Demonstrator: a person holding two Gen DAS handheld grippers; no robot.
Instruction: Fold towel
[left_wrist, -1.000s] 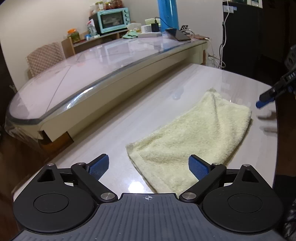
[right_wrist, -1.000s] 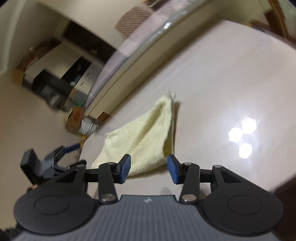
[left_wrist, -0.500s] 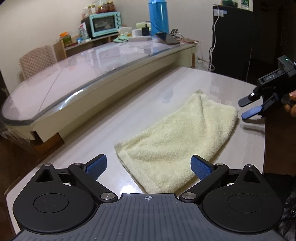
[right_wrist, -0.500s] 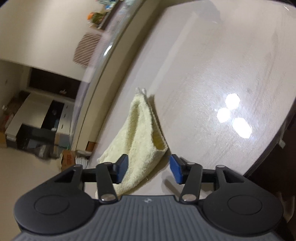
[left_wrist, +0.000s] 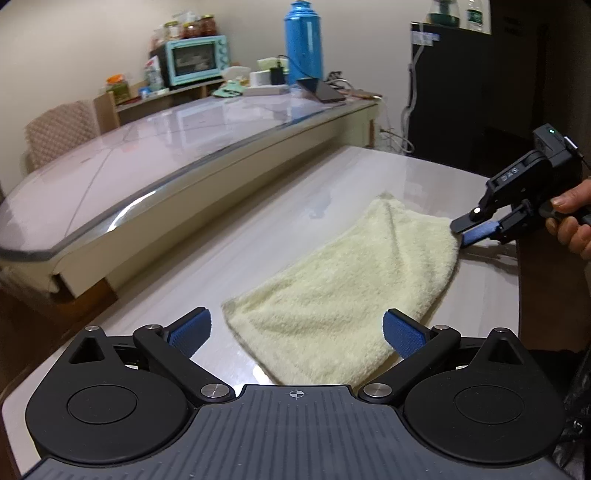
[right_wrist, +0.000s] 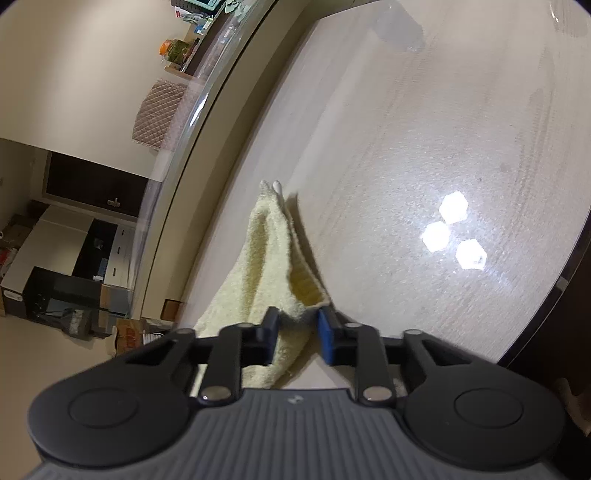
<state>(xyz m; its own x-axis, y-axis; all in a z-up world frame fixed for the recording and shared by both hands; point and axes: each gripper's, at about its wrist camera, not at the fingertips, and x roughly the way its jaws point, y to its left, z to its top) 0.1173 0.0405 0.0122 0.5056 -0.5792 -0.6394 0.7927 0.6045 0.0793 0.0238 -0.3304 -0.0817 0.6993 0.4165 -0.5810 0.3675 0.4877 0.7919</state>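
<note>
The left hand-held gripper (left_wrist: 295, 332) is hanging wide open, with the near end of the yellow towel (left_wrist: 343, 295) lying between its pads but not touching them. The towel is lying flat on the pale bench (left_wrist: 258, 240), near the bench's right edge. At the towel's far right corner, the right hand-held gripper (right_wrist: 297, 332) is closing its jaws on the cloth, and a hand (left_wrist: 570, 221) is holding it. Past the towel, the bench is shining bare. Beyond it, a bigger glass-topped table (left_wrist: 147, 155) is standing, with a blue flask (left_wrist: 303, 40) at its far end.
</note>
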